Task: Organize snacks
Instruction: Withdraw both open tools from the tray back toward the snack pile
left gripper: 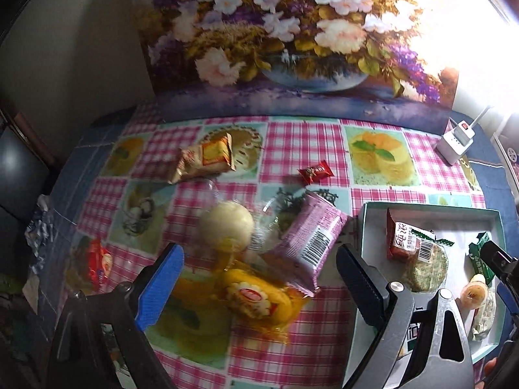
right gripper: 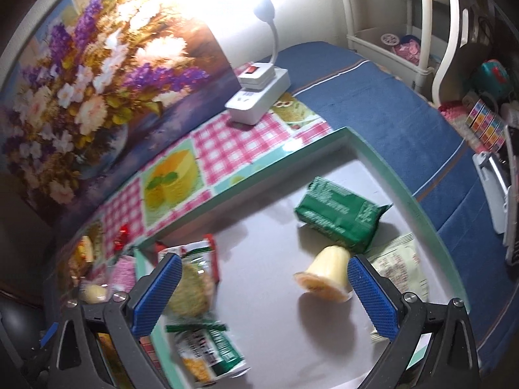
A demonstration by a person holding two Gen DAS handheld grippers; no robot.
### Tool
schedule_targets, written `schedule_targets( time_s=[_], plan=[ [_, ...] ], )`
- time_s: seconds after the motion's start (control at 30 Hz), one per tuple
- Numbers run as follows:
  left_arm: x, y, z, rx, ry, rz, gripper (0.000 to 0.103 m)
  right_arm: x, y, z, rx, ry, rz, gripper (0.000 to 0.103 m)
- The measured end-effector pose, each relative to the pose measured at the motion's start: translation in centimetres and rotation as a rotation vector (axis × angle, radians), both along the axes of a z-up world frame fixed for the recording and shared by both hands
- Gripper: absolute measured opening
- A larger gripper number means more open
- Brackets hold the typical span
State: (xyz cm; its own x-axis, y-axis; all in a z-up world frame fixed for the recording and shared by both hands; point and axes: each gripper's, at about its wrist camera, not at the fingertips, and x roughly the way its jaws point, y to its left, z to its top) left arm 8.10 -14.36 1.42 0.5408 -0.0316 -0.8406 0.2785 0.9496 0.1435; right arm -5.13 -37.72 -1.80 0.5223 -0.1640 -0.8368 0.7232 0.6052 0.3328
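Nearest, the left gripper (left gripper: 259, 278) stands wide and empty above a yellow cake packet (left gripper: 256, 298), a clear-wrapped pale bun (left gripper: 227, 223) and a pink packet (left gripper: 311, 236) on the checked tablecloth (left gripper: 292, 142). The right gripper (right gripper: 266, 295), also wide, hangs over the shallow box (right gripper: 421, 207); a jelly cup (right gripper: 327, 275), apparently tipped over, lies between its fingers, untouched. Beyond lies a green packet (right gripper: 340, 217).

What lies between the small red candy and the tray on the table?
Only bare tablecloth lies between the red candy and the tray; the left wrist view shows it.
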Motion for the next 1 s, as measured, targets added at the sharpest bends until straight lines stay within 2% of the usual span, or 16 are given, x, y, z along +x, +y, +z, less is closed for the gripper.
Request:
schedule_targets(
  time_s=[0.17,0.33,0.53,0.77,1.0],
  plan=[
    [-0.1,1.0,1.0,0.000,-0.026,0.005,0.095,0.3,1.1,0.7,-0.026,0.004,0.024,0.103],
    [0.2,2.2,1.5,-0.015,-0.032,0.023,0.095,0.7,2.4,1.6,-0.102,0.035,0.051,0.103],
    [0.8,4.4,1.7,-0.016,-0.033,0.056,0.095,0.5,3.3,2.1,-0.099,0.041,0.008,0.103],
    [1.9,8.2,1.9,-0.012,-0.043,0.137,0.095,1.6,5.8,2.6,-0.162,0.086,0.030,0.103],
    [2.9,12.2,1.9,-0.012,-0.047,0.212,0.095,3.9,9.5,3.3,-0.179,0.057,0.116,0.103]
  ],
)
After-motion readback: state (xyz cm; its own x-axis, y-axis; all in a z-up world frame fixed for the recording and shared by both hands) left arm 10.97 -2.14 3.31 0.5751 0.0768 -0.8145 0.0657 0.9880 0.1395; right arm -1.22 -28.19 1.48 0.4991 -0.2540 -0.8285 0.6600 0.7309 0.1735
